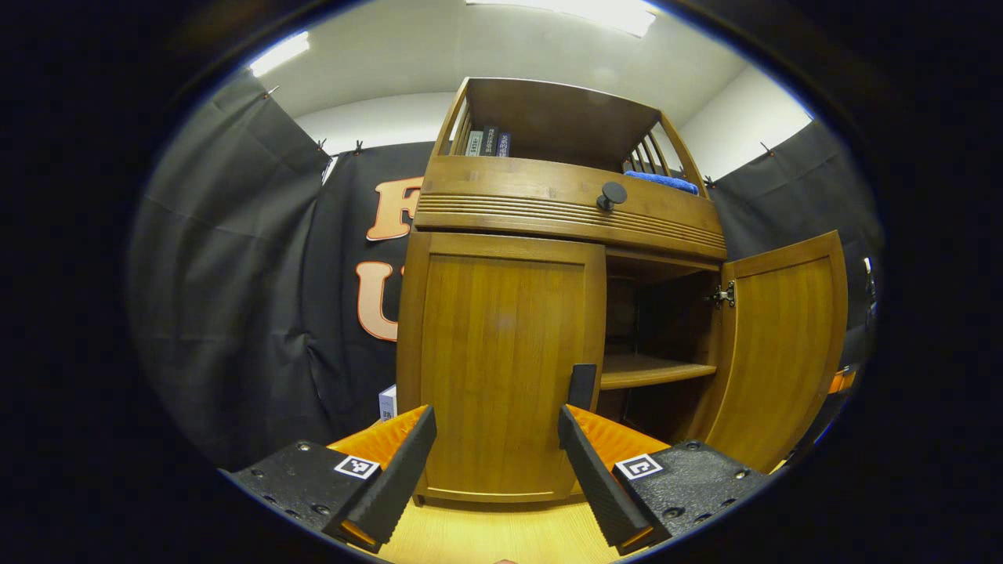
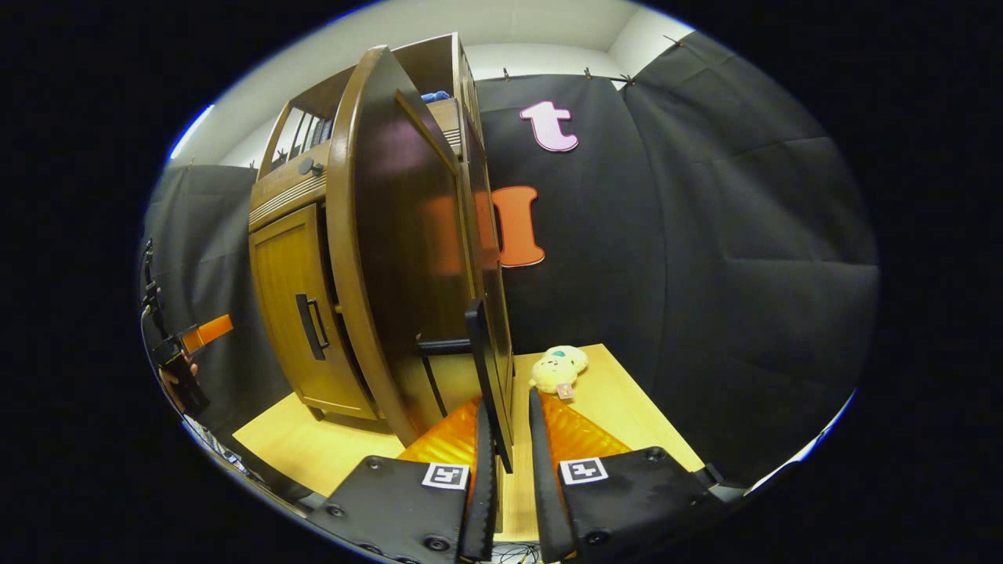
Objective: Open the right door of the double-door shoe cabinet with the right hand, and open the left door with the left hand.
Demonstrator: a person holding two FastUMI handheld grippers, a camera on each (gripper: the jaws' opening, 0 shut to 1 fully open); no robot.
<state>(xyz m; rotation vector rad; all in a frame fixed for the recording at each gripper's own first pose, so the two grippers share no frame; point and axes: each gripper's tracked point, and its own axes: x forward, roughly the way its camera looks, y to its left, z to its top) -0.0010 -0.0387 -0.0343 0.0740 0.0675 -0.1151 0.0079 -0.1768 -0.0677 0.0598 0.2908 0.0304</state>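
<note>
While the books (image 1: pixel 487 143) on the cabinet's top shelf carry spine lettering, it is too small to read, and the small white box (image 1: pixel 387 403) by the cabinet's foot has a label that cannot be made out either. The shoe cabinet (image 1: pixel 548 211) is warm brown wood with a ribbed drawer front, a dark round knob (image 1: pixel 612 193) and an open railed shelf on top, where a blue cloth (image 1: pixel 663 182) lies. It stands on a pale wooden table (image 1: pixel 486 536) against the black cloth wall.

Its left door (image 1: pixel 501 368) is closed, with a dark vertical handle (image 1: pixel 581 386) at its inner edge. Its right door (image 1: pixel 776 352) stands swung wide, showing a metal hinge (image 1: pixel 722 295) and an inner shelf (image 1: pixel 654 370).

The left gripper (image 1: pixel 497 453) points straight at the closed door from just in front, level, its jaws spread wide apart with nothing between them; the handle sits just above one fingertip.

In the right gripper view, the right gripper (image 2: pixel 508 439) is at the open door's (image 2: pixel 407 258) free edge, its jaws nearly together with the door's dark handle (image 2: pixel 484 376) running down between them; whether both fingers press on it cannot be told. A small plush toy (image 2: pixel 558 370) lies on the table just beyond.
</note>
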